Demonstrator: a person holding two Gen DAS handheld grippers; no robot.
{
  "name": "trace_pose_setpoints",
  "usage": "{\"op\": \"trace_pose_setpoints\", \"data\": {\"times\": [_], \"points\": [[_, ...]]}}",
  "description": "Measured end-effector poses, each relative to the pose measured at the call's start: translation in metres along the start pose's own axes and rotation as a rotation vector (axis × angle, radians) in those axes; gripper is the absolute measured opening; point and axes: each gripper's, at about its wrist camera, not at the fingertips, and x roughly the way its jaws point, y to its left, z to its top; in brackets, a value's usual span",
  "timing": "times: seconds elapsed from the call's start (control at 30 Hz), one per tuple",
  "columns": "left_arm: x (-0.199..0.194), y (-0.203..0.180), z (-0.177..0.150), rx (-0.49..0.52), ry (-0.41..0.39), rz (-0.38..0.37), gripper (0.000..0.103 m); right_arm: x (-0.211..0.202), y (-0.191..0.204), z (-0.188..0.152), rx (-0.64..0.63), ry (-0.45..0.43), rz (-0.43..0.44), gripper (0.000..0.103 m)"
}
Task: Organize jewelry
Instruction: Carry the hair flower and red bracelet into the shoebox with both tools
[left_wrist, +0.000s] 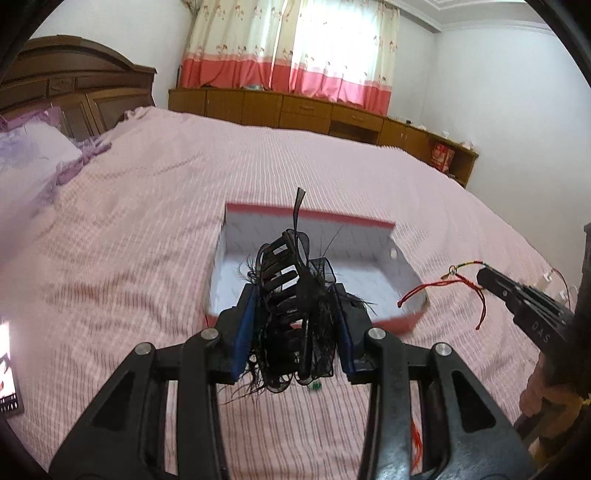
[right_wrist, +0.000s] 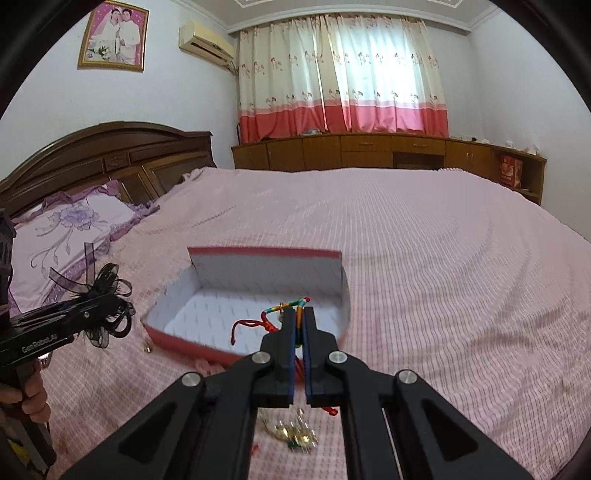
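Nearest the left wrist lens, the left gripper (left_wrist: 295, 314) has its blue-padded fingers (left_wrist: 243, 332) clamped on a black hair clip (left_wrist: 288, 295), a comb-toothed piece trimmed with black feathers, netting and ribbon loops. The clip stands between the two pads, with one ribbon end poking straight up, and it hangs over the near edge of the red box (left_wrist: 402, 321). From the right wrist view the same clip (right_wrist: 107, 314) shows at the far left, in the left gripper's (right_wrist: 92, 310) tips, above the bedspread and to the left of the box (right_wrist: 177, 343).

The right gripper (right_wrist: 300, 321) has its fingers pressed almost together, pinching a red string bracelet (right_wrist: 273, 317) with a multicoloured braided section; the red cord loops out to the left and one tail dangles. It is held over the near side of the box, above the white lined interior. In the left wrist view this gripper (left_wrist: 487, 275) comes in from the right, just beside the box's right corner, with the bracelet (left_wrist: 443, 284) trailing from its tip.

The box lies open on the pink striped bedspread (right_wrist: 443, 277); its far wall stands upright. Below the right gripper a small heap of gold and green jewelry (right_wrist: 295, 435) lies on the bedspread, and a small metal piece (right_wrist: 148, 348) lies just left of the box. A purple floral pillow (right_wrist: 66, 236) rests against the wooden headboard (right_wrist: 103, 155)
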Motion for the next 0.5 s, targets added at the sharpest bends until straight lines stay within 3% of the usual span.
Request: {"op": "trace_pose_setpoints", "data": {"times": [0.27, 0.5], "points": [[0.023, 0.002, 0.026, 0.012, -0.055, 0.027, 0.031, 0.028, 0.005, 0.023, 0.013, -0.026, 0.004, 0.004], [0.055, 0.005, 0.039, 0.010, -0.043, 0.034, 0.031, 0.065, 0.005, 0.036, 0.014, -0.005, -0.013, 0.004]]}}
